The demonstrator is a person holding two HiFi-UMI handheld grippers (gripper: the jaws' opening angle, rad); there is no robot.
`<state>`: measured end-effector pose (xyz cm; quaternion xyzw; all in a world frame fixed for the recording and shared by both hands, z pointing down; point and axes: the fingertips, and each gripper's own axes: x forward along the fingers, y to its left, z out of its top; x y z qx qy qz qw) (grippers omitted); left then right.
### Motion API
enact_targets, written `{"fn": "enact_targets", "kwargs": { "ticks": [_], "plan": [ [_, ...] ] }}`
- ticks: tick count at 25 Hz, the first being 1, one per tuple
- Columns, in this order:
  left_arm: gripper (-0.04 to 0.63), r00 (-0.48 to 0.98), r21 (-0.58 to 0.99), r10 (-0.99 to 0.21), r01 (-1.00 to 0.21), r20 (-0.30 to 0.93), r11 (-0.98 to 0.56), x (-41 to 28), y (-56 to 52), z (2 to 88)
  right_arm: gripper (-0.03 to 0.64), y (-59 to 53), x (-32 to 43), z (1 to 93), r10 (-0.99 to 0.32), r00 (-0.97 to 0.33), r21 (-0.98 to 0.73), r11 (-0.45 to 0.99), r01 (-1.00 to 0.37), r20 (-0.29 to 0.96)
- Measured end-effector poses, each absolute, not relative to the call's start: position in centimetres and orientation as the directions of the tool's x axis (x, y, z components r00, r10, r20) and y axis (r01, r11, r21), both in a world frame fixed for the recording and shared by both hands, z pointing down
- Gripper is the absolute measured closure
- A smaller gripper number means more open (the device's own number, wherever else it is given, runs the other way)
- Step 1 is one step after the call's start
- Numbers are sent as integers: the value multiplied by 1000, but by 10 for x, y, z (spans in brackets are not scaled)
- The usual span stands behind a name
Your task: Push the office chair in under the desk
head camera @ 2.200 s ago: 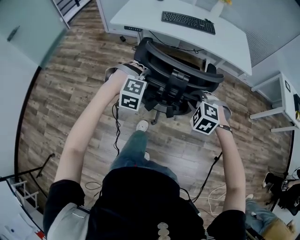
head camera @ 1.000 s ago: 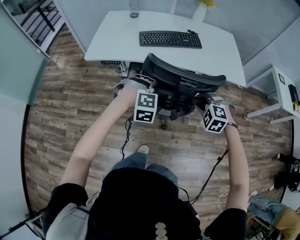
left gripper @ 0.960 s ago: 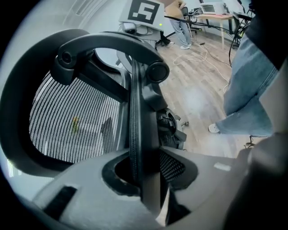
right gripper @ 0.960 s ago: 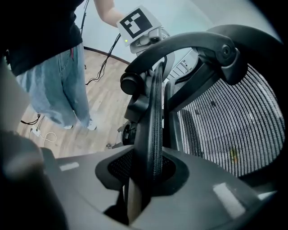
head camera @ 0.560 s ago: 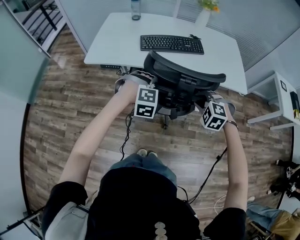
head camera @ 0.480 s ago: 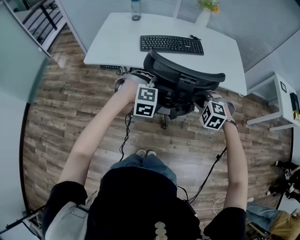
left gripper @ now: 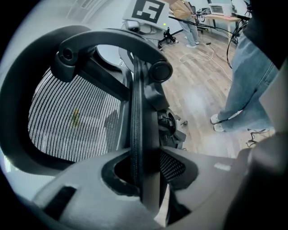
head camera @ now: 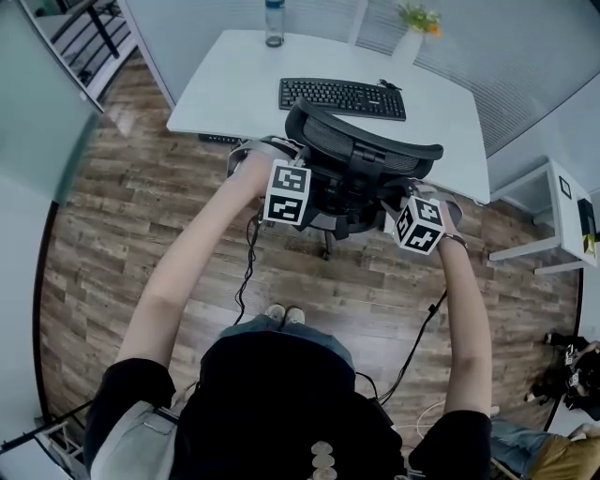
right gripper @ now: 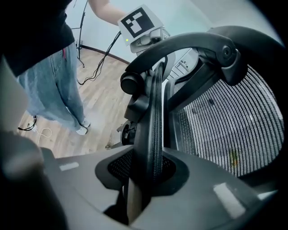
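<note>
A black mesh-backed office chair stands at the front edge of the white desk, its backrest towards me. My left gripper is shut on the left edge of the backrest, which runs up between its jaws. At the other side my right gripper is shut on the right edge, held deep between the jaws. The seat and base are mostly hidden under the backrest and my arms.
On the desk lie a black keyboard, a water bottle and a potted plant. A white side table stands at the right. Cables trail over the wooden floor by my feet.
The chair has rolled towards the desk with both grippers still on its backrest. My feet have stepped forward and now stand together.
</note>
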<state>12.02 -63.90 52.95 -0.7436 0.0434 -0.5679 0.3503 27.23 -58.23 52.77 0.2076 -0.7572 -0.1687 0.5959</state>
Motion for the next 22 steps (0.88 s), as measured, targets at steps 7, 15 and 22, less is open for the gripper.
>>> {"fn": "enact_targets", "kwargs": {
  "ticks": [7, 15, 22],
  "plan": [
    [472, 344, -566, -462, 334, 817, -753, 120, -643, 531, 514, -586, 273, 529, -523, -202, 510, 852, -114, 828],
    [469, 357, -584, -474, 334, 805, -740, 120, -642, 530, 506, -585, 272, 528, -537, -199, 524, 843, -119, 820],
    [426, 402, -693, -577, 261, 711, -673, 118, -645, 520, 456, -579, 273, 523, -576, -207, 554, 817, -159, 791]
  ]
}}
